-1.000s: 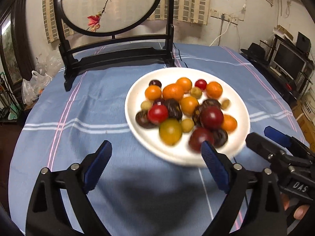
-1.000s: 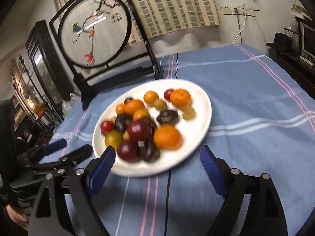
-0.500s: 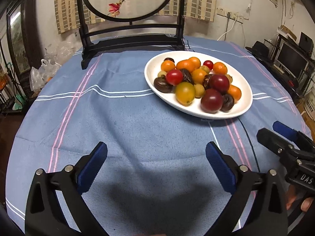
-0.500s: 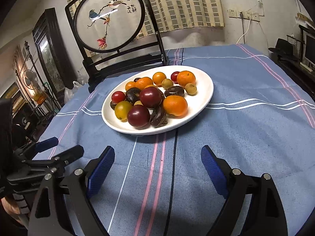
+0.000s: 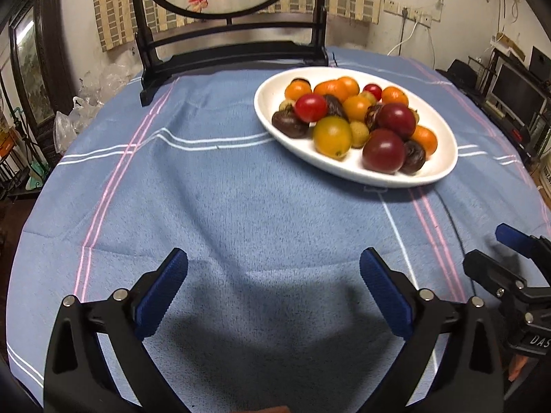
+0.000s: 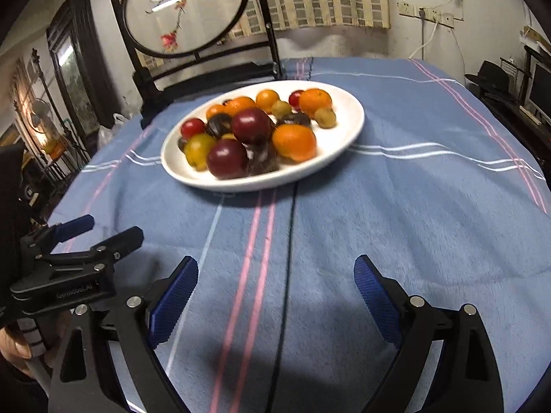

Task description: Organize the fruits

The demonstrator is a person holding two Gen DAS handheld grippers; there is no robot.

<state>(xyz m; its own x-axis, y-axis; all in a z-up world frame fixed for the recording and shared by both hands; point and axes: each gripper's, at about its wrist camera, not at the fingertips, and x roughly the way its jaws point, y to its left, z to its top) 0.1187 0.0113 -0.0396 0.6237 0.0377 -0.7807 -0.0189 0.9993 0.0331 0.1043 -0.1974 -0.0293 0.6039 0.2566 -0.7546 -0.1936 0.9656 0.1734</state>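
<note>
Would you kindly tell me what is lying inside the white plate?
The white plate holds a heap of small fruits: orange ones, red and dark red ones, a yellow one and dark wrinkled ones. Whatever lies beneath the heap is covered.

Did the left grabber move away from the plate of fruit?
Yes. The left gripper has backed away: in its view the white plate now sits farther off, up by the dark wooden stand.
</note>
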